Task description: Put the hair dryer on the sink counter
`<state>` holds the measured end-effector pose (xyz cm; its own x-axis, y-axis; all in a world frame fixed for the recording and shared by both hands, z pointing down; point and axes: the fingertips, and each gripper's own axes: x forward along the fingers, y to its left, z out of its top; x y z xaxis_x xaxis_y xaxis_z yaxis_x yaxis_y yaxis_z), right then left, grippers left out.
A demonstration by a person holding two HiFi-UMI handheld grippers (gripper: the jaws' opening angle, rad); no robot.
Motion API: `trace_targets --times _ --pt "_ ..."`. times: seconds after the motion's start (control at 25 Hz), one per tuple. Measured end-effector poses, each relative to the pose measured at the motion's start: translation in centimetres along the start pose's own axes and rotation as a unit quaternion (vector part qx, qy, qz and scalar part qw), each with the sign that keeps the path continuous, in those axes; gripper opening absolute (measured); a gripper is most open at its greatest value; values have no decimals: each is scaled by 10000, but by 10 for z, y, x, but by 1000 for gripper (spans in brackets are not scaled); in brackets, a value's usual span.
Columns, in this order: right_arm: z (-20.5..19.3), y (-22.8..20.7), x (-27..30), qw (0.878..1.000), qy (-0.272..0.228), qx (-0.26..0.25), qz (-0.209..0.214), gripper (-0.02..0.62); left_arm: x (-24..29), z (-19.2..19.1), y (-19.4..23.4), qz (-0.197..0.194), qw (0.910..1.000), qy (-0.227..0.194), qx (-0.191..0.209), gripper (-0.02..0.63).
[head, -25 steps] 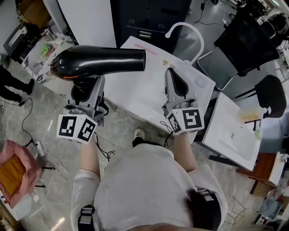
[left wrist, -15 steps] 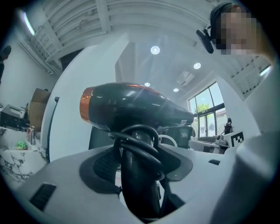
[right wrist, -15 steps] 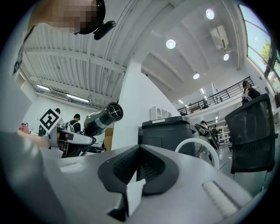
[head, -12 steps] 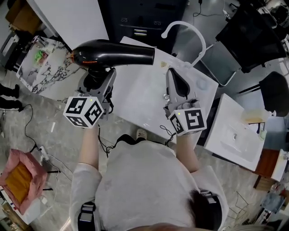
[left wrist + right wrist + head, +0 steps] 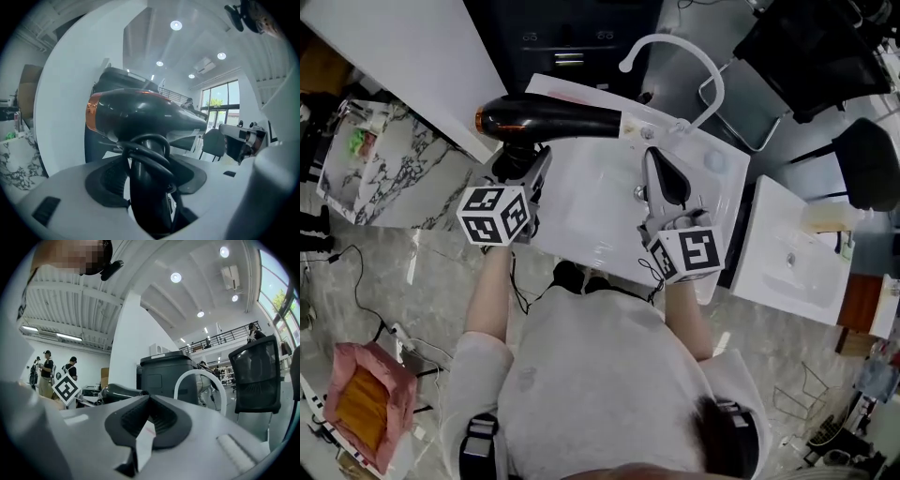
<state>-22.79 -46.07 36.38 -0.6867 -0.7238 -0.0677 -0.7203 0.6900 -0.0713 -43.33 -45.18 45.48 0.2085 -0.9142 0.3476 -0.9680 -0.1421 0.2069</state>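
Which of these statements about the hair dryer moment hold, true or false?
1. The left gripper grips the hair dryer by its handle. True.
2. The hair dryer lies released on the sink counter. False: the left gripper's jaws are clamped on its handle, and its body sits over the counter's left edge.
3. The right gripper holds a cup. False: its jaws are together with nothing between them.
4. A white arched faucet stands at the counter's far side. True.
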Motion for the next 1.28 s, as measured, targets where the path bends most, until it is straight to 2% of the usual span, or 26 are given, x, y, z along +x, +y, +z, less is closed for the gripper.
trace_targets --times 0.36,0.72,1.28 --pt "-6 -6 9 9985 115 -95 -524 11 64 -33 21 -302 9956 888 67 261" --pt "-12 -23 9 9932 289 -178 -1117 11 117 -82 34 -543 9830 1751 -102 259" --pt "-26 -38 9 9828 596 -250 -1730 11 169 -136 54 -532 9665 2485 -360 259"
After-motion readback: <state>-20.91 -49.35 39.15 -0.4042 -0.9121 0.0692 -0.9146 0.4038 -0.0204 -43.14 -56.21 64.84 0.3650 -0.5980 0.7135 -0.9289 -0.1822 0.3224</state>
